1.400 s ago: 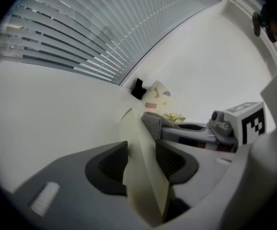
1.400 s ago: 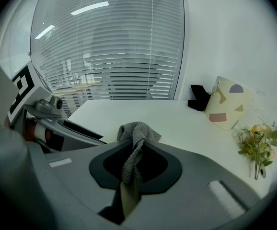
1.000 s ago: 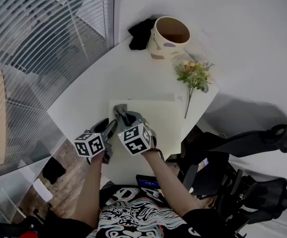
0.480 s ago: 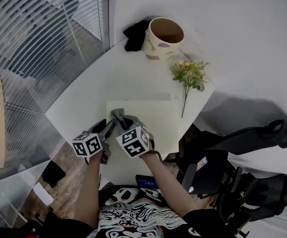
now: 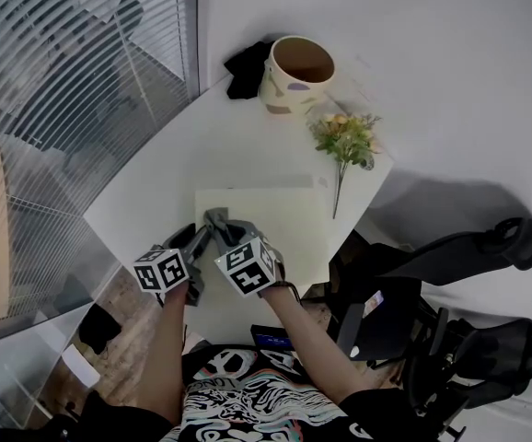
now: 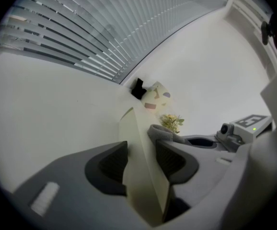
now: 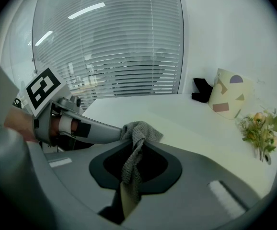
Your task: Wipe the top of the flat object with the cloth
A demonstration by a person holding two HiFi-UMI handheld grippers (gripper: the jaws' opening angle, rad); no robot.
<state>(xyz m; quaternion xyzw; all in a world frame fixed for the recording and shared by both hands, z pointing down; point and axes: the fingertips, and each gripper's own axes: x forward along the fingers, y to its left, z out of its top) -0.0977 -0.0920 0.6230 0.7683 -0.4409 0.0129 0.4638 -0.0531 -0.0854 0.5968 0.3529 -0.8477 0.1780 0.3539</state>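
Cloth (image 7: 137, 135) is hanging limp between the closed fingers of the right gripper (image 7: 134, 169), while those of the left gripper (image 6: 141, 148) are pinching the thin, seemingly stiff flat object (image 6: 132, 124) by its edge.

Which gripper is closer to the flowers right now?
Right. The right gripper holds the cloth on the board, below-left of the flowers; the left gripper clamps the board's edge farther left.
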